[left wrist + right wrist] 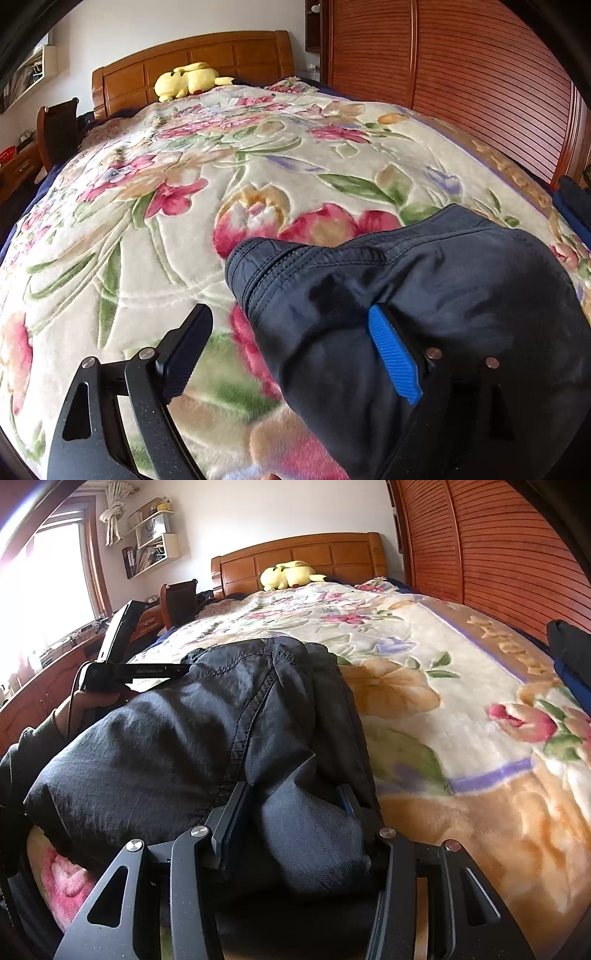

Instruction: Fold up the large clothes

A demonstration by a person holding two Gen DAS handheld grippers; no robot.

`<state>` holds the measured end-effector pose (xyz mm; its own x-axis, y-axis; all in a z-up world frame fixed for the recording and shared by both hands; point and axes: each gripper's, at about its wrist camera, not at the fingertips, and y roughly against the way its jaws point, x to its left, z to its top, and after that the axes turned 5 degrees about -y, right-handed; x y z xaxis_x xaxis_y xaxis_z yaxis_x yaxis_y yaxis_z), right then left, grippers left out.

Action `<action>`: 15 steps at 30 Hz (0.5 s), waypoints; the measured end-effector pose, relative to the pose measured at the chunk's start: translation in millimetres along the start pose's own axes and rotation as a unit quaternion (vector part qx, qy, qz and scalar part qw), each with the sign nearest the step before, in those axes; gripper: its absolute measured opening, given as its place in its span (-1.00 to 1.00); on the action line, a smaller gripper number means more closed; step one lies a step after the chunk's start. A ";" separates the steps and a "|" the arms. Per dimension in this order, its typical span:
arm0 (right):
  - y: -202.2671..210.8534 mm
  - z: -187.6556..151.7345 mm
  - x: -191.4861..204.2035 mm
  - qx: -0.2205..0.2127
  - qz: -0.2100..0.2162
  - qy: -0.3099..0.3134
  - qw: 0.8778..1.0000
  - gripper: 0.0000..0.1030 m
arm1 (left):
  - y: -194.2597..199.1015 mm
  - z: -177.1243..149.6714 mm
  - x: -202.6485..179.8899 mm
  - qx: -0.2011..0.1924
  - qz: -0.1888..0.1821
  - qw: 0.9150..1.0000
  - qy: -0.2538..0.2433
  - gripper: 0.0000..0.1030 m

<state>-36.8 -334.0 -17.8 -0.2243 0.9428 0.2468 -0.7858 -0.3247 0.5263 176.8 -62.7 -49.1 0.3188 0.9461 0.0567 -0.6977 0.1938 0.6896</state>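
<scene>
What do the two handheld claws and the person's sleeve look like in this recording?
The left claw has matte black speckled linkage arms with silver round pivot pins and triangular cut-outs; one finger carries a ribbed blue pad, the other a ribbed black one. The right claw has the same black build. Seen from the right wrist, the left one's body bears small pale lettering and a thin dark cable. The sleeve is dark grey.
</scene>
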 end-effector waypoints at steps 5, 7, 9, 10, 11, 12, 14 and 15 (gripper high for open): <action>-1.1 1.5 0.8 0.005 -0.003 0.001 1.000 -0.05 | -2.7 -3.8 3.5 -0.004 -0.013 1.000 0.008 0.69; -0.2 3.4 3.4 0.009 -0.011 0.006 1.000 -0.04 | -3.4 -4.2 5.4 -0.003 -0.020 1.000 0.012 0.69; 1.3 6.7 4.8 0.018 -0.022 0.008 1.000 -0.01 | -3.6 -4.2 5.2 -0.003 -0.022 1.000 0.008 0.69; 2.6 8.6 4.6 0.023 -0.028 0.005 0.999 0.06 | -4.0 -4.4 4.9 -0.004 -0.023 1.000 0.006 0.69; 4.8 10.9 4.2 0.028 -0.042 0.000 0.999 0.13 | -4.1 -4.3 4.3 -0.004 -0.023 1.000 0.003 0.69; 6.8 12.4 4.0 0.031 -0.063 -0.004 0.997 0.38 | -4.3 -4.0 4.0 -0.003 -0.023 1.000 0.003 0.69; 11.8 13.6 3.5 0.037 -0.093 -0.009 0.995 0.59 | -5.0 -3.7 4.5 -0.001 -0.026 1.000 0.001 0.70; 12.3 12.4 2.7 0.047 -0.085 -0.013 0.995 0.59 | -4.9 -3.8 5.7 -0.001 -0.027 1.000 0.002 0.70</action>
<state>-39.9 -336.4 -0.6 -0.0778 0.9828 0.1677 -0.7536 -0.1681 0.6354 179.6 -57.4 -54.9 0.3544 0.9349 0.0162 -0.6799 0.2458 0.6909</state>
